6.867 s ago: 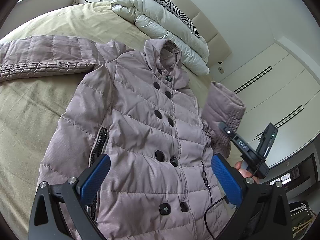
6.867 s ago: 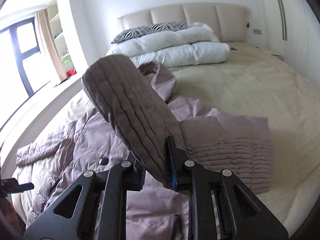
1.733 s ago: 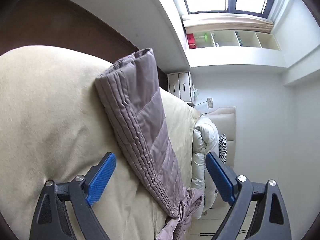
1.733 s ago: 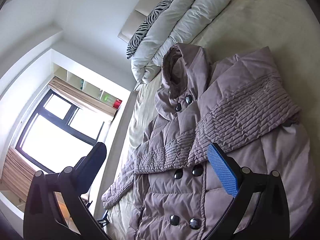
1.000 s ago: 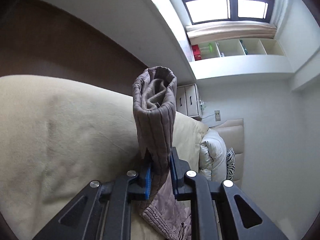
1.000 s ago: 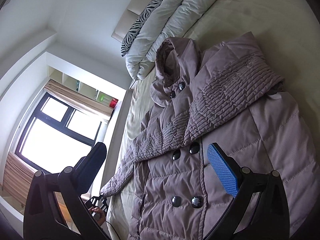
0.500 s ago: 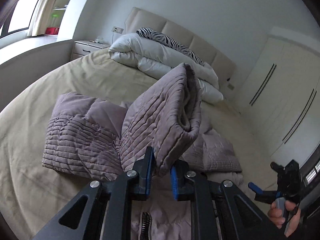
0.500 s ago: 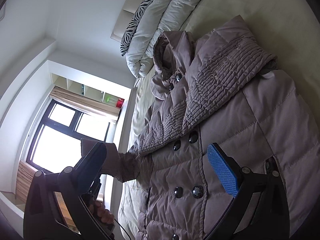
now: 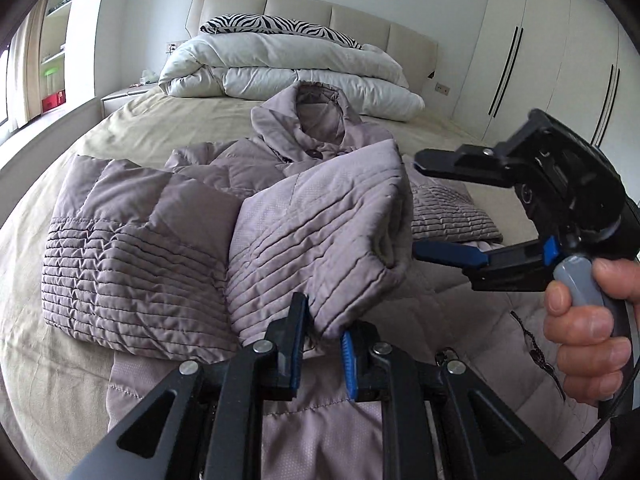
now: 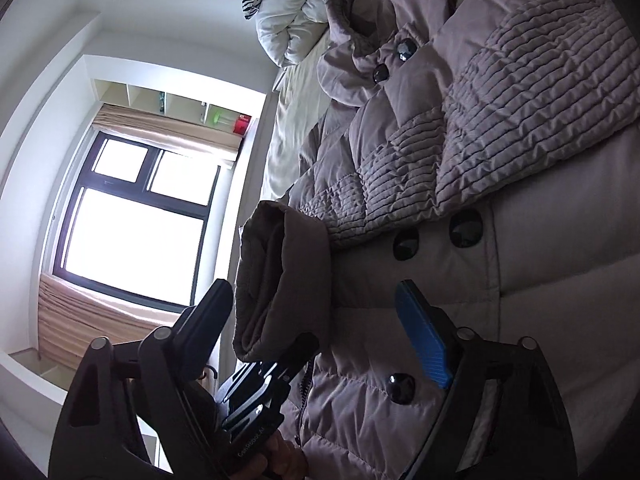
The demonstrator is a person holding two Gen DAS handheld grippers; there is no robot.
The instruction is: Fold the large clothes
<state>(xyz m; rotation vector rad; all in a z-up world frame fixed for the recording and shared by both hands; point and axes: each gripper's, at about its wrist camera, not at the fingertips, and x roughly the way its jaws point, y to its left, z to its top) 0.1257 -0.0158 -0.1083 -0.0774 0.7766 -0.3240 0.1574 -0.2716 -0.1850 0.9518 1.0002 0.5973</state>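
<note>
Left wrist view: low over bed, facing headboard. Right wrist view: rolled sideways, close above coat, facing window. Both share coat and duvet.

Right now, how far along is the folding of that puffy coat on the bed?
Early to midway, by the look of it. Done: one sleeve already lies folded across the buttoned chest of the coat. In hand: the left gripper is shut on the other sleeve's cuff, lifted over the front; the right gripper is open, holding nothing. Left: laying that sleeve flat, then folding the long body, which is unfolded on the bed.
</note>
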